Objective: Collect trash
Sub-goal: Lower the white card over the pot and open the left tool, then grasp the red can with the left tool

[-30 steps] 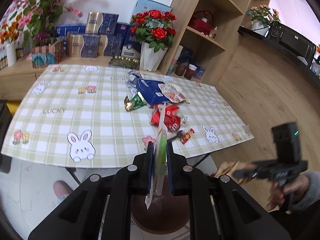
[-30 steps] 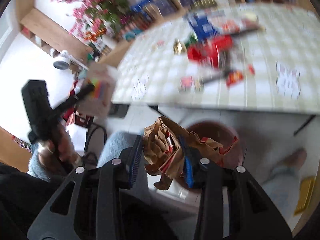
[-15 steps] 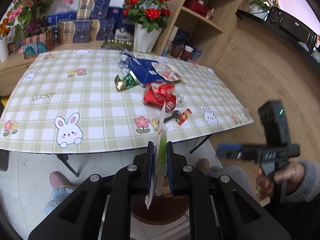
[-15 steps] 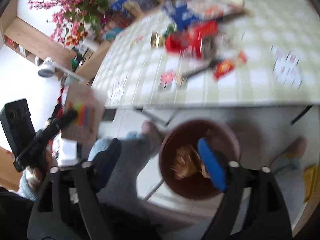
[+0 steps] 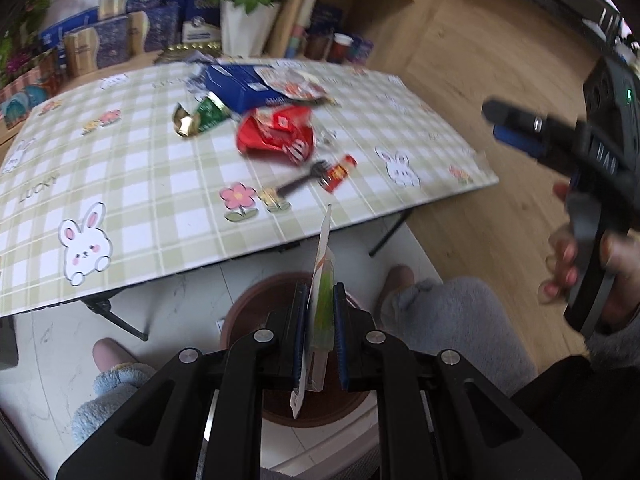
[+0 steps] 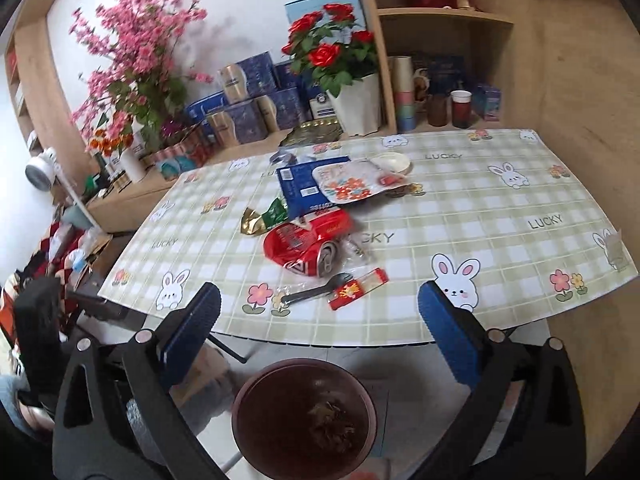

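Wrapper point(image 5: 320, 312) sits pinched in left hand-held gripper point(image 5: 318, 332) above the bin point(image 5: 248, 308); right hand-held gripper point(image 6: 320, 320) is opening, empty, over the bin.

bins: 1 point(image 6: 256, 396) | forks: 1 point(image 6: 316, 290) | red cans: 1 point(image 6: 308, 246) | wrappers: maybe 6, partly overlapped

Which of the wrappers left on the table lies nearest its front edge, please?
The small red and gold wrapper beside the black fork; the green and gold wrapper lies farther back.

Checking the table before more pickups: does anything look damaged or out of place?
Yes. A crushed red can lies on its side mid-table among torn wrappers, with a black fork loose beside it near the front edge. Nothing looks spilled.
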Available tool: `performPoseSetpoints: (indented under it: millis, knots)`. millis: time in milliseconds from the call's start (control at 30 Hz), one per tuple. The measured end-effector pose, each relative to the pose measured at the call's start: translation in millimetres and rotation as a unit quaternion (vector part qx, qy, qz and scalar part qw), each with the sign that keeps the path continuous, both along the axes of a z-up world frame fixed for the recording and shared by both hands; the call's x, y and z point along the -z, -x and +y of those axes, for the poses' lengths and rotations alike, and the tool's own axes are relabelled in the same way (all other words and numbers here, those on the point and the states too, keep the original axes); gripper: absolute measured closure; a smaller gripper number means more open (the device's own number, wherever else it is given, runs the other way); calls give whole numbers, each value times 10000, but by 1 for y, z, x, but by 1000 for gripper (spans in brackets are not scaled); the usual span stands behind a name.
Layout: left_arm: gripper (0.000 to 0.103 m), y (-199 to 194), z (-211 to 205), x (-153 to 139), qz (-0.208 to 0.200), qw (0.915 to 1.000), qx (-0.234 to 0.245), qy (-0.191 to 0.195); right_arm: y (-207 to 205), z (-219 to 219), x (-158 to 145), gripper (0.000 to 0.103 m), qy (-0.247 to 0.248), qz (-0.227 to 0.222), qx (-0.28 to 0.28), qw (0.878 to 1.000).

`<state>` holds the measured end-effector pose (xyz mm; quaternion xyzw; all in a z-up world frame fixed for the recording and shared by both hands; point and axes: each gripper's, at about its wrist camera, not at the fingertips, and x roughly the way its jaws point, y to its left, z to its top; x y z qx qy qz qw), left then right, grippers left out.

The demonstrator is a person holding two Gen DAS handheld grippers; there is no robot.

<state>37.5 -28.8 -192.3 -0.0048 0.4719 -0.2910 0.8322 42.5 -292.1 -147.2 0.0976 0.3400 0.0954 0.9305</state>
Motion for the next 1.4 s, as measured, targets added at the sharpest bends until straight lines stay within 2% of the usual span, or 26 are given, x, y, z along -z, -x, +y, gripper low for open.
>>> performPoseSetpoints:
  millis: [33,67,100,133,267,400,600,833,967,1067,1167,1233,1333,1400]
  knots:
    - [85,0,-3,2,14,10000,60,-1,-1,-3,-1,6,-38,11,39,10000]
    - [69,1,-5,3,17,9999,102,-8,-1,-6,-1,6,-67,20,66,10000]
    - [44,2,-5,3,-14,9999,113,-19,0,-8,-1,6,-88,19,79,9999]
    - [36,3,-5,1,-117,9999,68,-36,1,-9,-1,6,-109,13,97,9999]
    - [23,1,1,-5,-354,9993,-141,-41,1,-11,4,6,-111,30,151,9998]
    - [13,-12,20,-8,-494,9952,-810,-239,-6,-21,15,5,-268,254,111,9993]
    - [11,-32,52,-12,-650,9841,-1604,-393,-9,-33,24,5,-145,333,316,9988]
    - [11,-52,71,-16,-706,9764,-1986,-466,-21,-44,40,5,-209,603,358,9973]
    - [11,-68,62,-15,-664,9791,-1884,-375,-34,-47,52,6,-251,857,319,9955]
    - [12,-86,44,-14,-705,9814,-1752,-336,-41,-45,56,6,79,844,479,9952]
    - [20,-112,18,-10,-666,9865,-1480,-193,-53,-51,63,6,51,915,619,9939]
    - [27,-131,1,-4,-520,9895,-1347,-70,-60,-57,69,6,-75,1021,679,9924]
    - [34,-172,-25,13,73,9943,-987,391,-70,-65,75,6,-110,1095,768,9910]
    - [45,-197,-36,26,419,9924,-1027,525,-75,-68,79,6,-92,1139,805,9902]
